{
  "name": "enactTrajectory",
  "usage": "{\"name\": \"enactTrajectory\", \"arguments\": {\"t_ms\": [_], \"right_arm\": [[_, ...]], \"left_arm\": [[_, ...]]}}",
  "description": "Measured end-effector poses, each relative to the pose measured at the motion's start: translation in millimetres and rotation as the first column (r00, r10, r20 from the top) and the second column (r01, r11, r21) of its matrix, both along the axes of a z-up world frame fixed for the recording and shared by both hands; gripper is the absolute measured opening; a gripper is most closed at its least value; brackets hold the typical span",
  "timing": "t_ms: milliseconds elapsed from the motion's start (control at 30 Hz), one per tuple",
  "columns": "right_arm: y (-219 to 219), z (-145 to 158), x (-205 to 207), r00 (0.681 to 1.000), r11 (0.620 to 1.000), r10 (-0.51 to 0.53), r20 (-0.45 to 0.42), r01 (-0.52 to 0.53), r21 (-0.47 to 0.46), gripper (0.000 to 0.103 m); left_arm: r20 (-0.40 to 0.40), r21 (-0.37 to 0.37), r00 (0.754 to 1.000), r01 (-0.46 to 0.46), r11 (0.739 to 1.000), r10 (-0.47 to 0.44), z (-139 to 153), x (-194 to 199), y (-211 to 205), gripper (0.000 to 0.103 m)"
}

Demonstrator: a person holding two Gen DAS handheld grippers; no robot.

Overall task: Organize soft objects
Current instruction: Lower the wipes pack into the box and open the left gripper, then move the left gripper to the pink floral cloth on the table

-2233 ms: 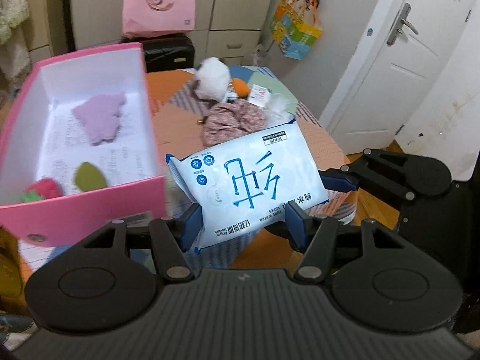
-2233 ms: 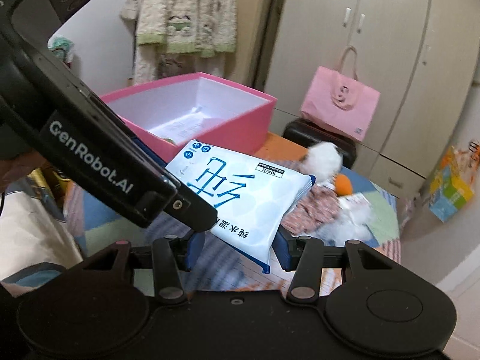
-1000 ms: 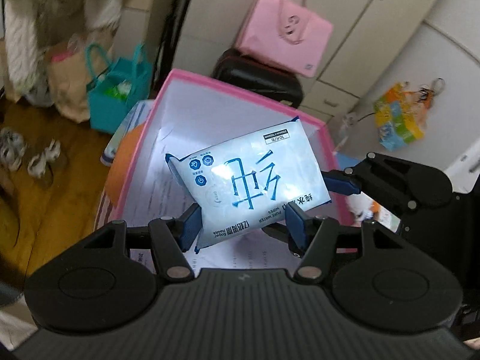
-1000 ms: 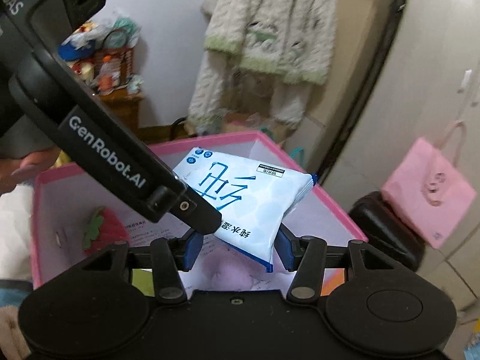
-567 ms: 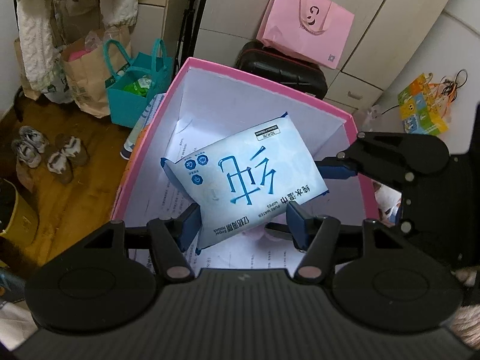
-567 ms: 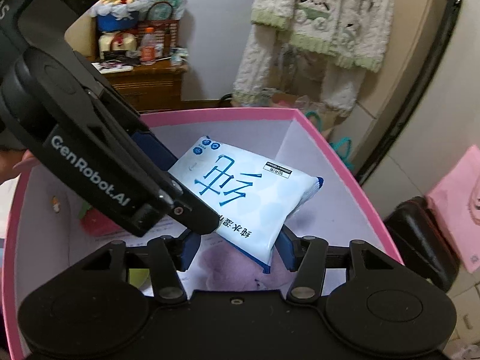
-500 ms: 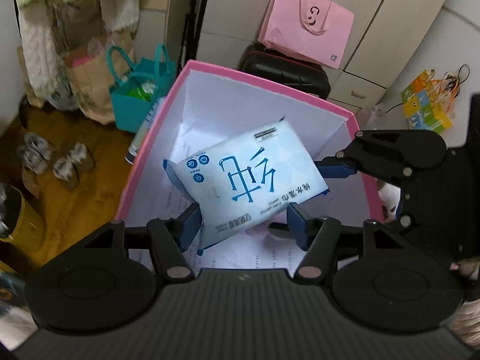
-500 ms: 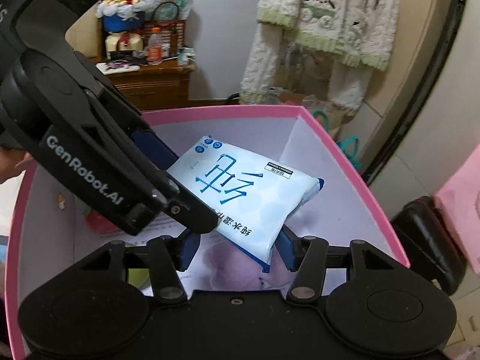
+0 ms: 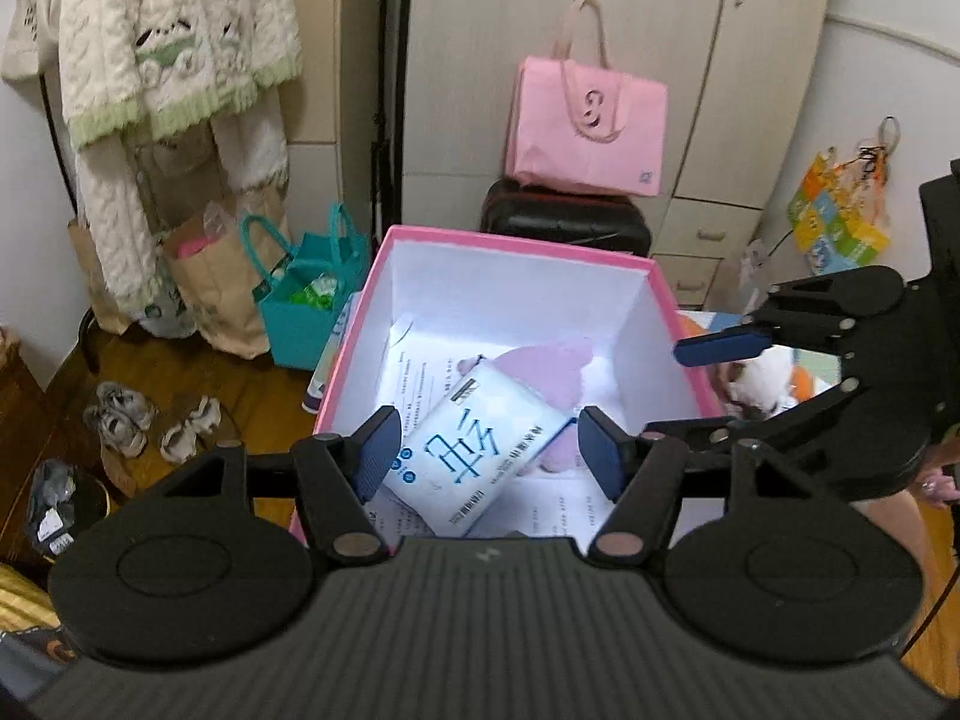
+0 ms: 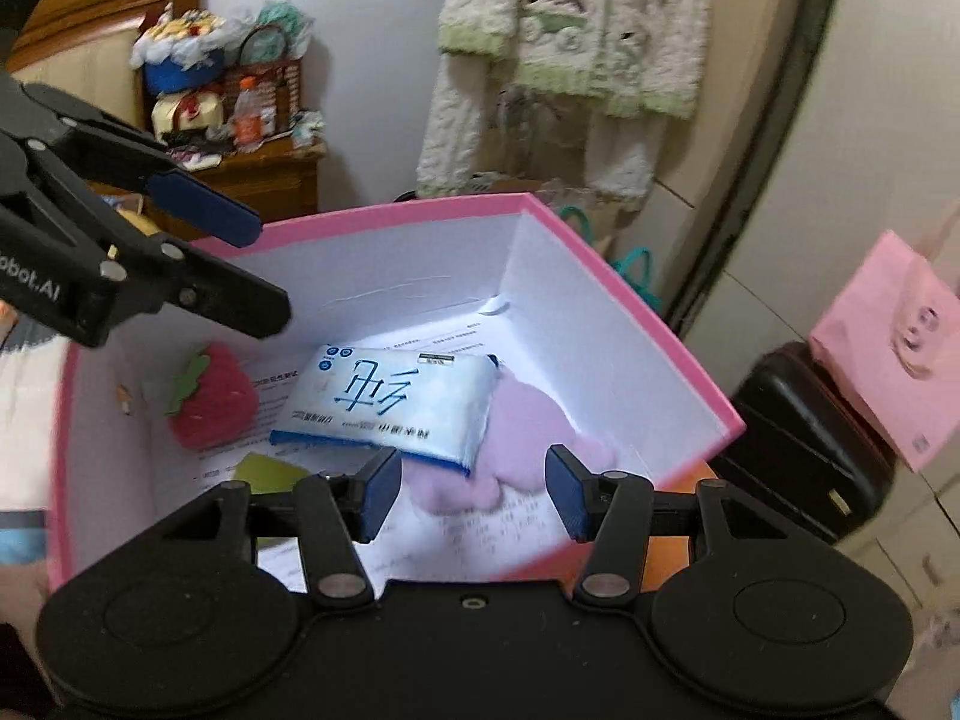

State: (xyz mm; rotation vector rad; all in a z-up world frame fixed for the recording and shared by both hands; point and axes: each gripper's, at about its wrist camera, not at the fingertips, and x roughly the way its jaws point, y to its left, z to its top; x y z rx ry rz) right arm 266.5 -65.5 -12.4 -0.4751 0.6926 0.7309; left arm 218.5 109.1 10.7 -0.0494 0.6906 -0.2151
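Note:
The blue-and-white wipes pack (image 9: 474, 462) lies inside the pink box (image 9: 510, 240), partly on a lilac soft piece (image 9: 555, 369). In the right wrist view the wipes pack (image 10: 390, 408) rests between a red plush strawberry (image 10: 213, 399) and the lilac soft piece (image 10: 528, 426), inside the pink box (image 10: 630, 312). My left gripper (image 9: 489, 456) is open above the box, empty. My right gripper (image 10: 474, 495) is open above the box's near side, empty. Each gripper shows in the other's view: the right gripper (image 9: 720, 384), the left gripper (image 10: 240, 264).
A green flat piece (image 10: 264, 471) lies in the box on printed paper. A white plush (image 9: 762, 381) sits on the table right of the box. A pink tote (image 9: 585, 126) on a black case, a teal bag (image 9: 306, 300) and shoes (image 9: 150, 420) stand beyond.
Both grippers have opened and let go of the wipes pack. The pack has dropped into the pink box, and both grippers have drawn back above it.

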Motion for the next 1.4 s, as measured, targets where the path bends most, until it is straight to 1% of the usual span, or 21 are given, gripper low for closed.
{"name": "enactTrajectory", "arguments": {"t_ms": [67,133,200,267,333,400,467,500,600,667,767,867,1000,1133,1167,1200,1267,1333,1400], "right_arm": [[-12.7,11.5,-11.5,1.000,0.999,-0.023,-0.012,0.023,0.031,0.058],[-25.2,24.9,-24.3,0.999,0.997,-0.045,-0.026,0.047,0.069,0.058],[-34.7,36.5,-36.8,0.997,0.994,-0.064,-0.040,0.067,0.089,0.058],[-45.4,47.5,-51.8,0.995,0.990,-0.085,-0.050,0.090,0.105,0.058],[-56.1,56.4,-67.0,0.992,0.986,-0.104,-0.069,0.111,0.121,0.058],[-67.5,61.9,-80.0,0.989,0.982,-0.116,-0.097,0.129,0.141,0.058],[-81.0,66.9,-93.7,0.985,0.975,-0.128,-0.115,0.147,0.168,0.058],[-88.3,69.0,-101.6,0.984,0.972,-0.132,-0.116,0.151,0.177,0.058],[-107.1,71.3,-121.0,0.981,0.966,-0.153,-0.118,0.174,0.193,0.058],[-119.7,71.8,-133.4,0.980,0.962,-0.164,-0.114,0.184,0.202,0.058],[-139.5,69.7,-148.8,0.976,0.953,-0.190,-0.105,0.209,0.220,0.058],[-156.9,64.3,-163.4,0.973,0.946,-0.217,-0.083,0.230,0.227,0.058],[-181.0,51.6,-178.5,0.966,0.938,-0.255,-0.050,0.260,0.228,0.059],[-202.9,32.5,-184.9,0.955,0.934,-0.296,-0.012,0.292,0.207,0.059],[-206.9,27.8,-185.1,0.954,0.934,-0.299,-0.007,0.294,0.204,0.059],[-210.2,23.6,-185.0,0.954,0.934,-0.300,-0.005,0.295,0.203,0.059],[-218.3,14.2,-183.9,0.952,0.931,-0.305,-0.001,0.299,0.208,0.059],[-224.8,4.9,-182.2,0.952,0.928,-0.305,0.013,0.294,0.227,0.059],[-228.5,-5.1,-178.4,0.950,0.926,-0.311,0.032,0.295,0.236,0.059]], "left_arm": [[0.010,-0.007,0.999,0.032,0.999,-0.032,7.7,-10.6,-2.3,0.065],[0.012,-0.029,0.997,0.075,0.997,-0.075,15.3,-19.4,-4.3,0.069],[0.015,-0.047,0.993,0.120,0.992,-0.119,24.6,-29.3,-7.3,0.069],[0.037,-0.028,0.990,0.138,0.990,-0.137,35.4,-43.4,-11.7,0.069],[0.068,-0.002,0.986,0.152,0.988,-0.152,45.6,-60.1,-17.7,0.072],[0.074,0.000,0.981,0.181,0.983,-0.181,53.8,-72.2,-21.8,0.076],[0.066,0.003,0.974,0.219,0.976,-0.218,60.6,-84.3,-28.0,0.076],[0.070,0.023,0.970,0.234,0.972,-0.235,63.2,-90.0,-33.4,0.077],[0.090,0.128,0.956,0.266,0.956,-0.278,66.9,-105.9,-55.5,0.077],[0.073,0.144,0.945,0.307,0.941,-0.319,65.7,-111.0,-69.3,0.077],[0.047,0.161,0.919,0.380,0.911,-0.392,62.2,-115.7,-92.2,0.078],[0.039,0.164,0.893,0.437,0.884,-0.448,56.8,-120.6,-113.5,0.078],[0.018,0.120,0.866,0.495,0.861,-0.500,46.6,-119.4,-141.2,0.078],[-0.015,0.094,0.840,0.541,0.836,-0.542,32.5,-111.2,-168.2,0.078],[-0.020,0.089,0.837,0.546,0.833,-0.547,29.0,-108.7,-172.7,0.077],[-0.015,0.076,0.840,0.542,0.837,-0.543,23.5,-105.2,-176.7,0.077],[0.008,0.059,0.852,0.521,0.851,-0.523,14.0,-98.9,-182.7,0.077],[0.019,0.081,0.858,0.510,0.856,-0.513,1.7,-92.5,-192.0,0.078],[0.019,0.089,0.871,0.488,0.868,-0.492,-8.2,-84.6,-200.3,0.078]]}}
